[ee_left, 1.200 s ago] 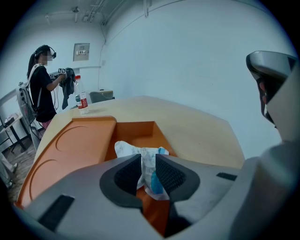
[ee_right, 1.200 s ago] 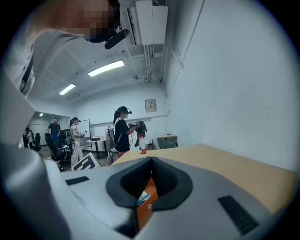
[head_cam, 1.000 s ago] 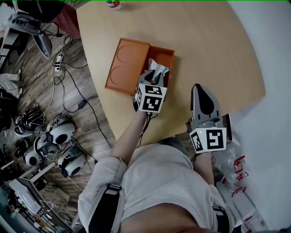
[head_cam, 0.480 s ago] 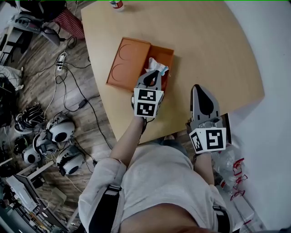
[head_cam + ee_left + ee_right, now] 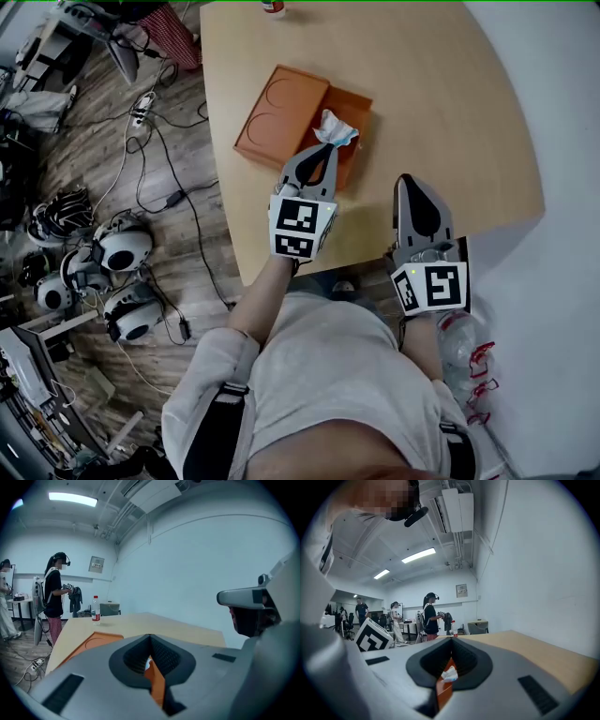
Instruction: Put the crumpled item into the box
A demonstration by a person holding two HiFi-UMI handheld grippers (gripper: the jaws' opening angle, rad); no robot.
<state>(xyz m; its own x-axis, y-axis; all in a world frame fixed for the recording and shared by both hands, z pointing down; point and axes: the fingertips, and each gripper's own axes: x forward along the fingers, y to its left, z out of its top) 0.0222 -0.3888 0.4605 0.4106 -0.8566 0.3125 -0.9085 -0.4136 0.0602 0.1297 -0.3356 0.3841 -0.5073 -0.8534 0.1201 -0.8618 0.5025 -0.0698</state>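
Observation:
An orange box (image 5: 358, 105) lies on the wooden table (image 5: 441, 84), its open lid (image 5: 279, 114) flat to its left. The crumpled white item (image 5: 336, 128) sits in the box, sticking up over the rim. My left gripper (image 5: 322, 150) is shut and empty, its tip just short of the box's near side; in the left gripper view the left gripper (image 5: 150, 636) frames an orange strip of box (image 5: 157, 686). My right gripper (image 5: 411, 180) is shut and empty over the table's near edge; the right gripper (image 5: 451, 640) frames the crumpled item (image 5: 450, 674).
A water bottle (image 5: 274, 7) stands at the table's far edge. Cables and round headsets (image 5: 122, 251) litter the floor left of the table. A person (image 5: 55, 592) stands beyond the table. A white wall runs along the right.
My left gripper let go of the crumpled item and drew back toward me; the item stays in the box. The head view swung right. The right gripper held still.

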